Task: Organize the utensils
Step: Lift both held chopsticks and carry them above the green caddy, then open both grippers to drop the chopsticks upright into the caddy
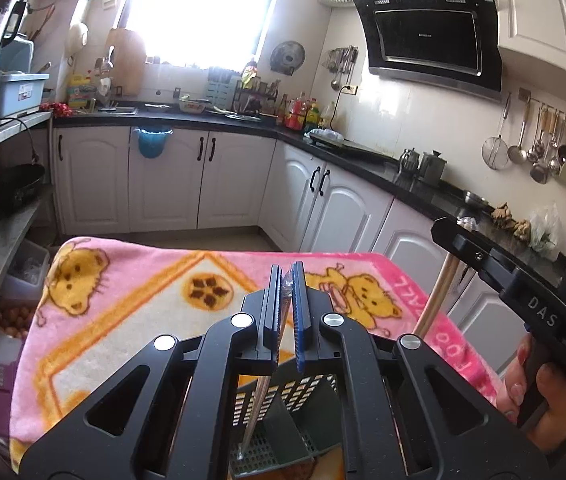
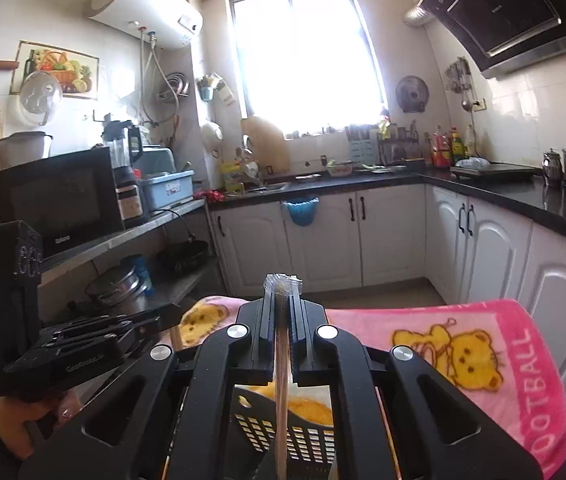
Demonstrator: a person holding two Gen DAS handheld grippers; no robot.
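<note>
We are pinching a thin utensil in each tool. Our left tool (image 1: 287, 280) is pressing its fingers together on a slim, pale stick wrapped in clear film, most likely a pair of chopsticks (image 1: 257, 408). It is running down between the fingers, with its lower tip reaching the perforated floor of the holder (image 1: 283, 432). Our right tool (image 2: 283, 292) is clamping a second wooden stick (image 2: 282, 400), whose crinkled wrapper is poking out above the fingertips while its shaft is dropping toward the same dark, slotted holder just below.

Moving outward, the holder is sitting on the counter, which is wearing a pink blanket (image 1: 123, 320) printed with yellow bears. In the left wrist view, the right tool is appearing at the far right, gripped by a hand (image 1: 543, 396), with its wooden stick slanting down beside it. Beyond the blanket, we are facing white cabinets (image 1: 163, 176), a dark worktop (image 1: 363, 160) and a bright window (image 2: 303, 52).

We are judging the task as partway through. Both utensils are hanging over or inside the holder, yet neither is being let go, so the placing is not yet done. We are seeing a divider inside the holder, but we cannot tell which compartment the right stick is heading for. No other loose utensils are showing on the blanket, though the tools are hiding much of it.
</note>
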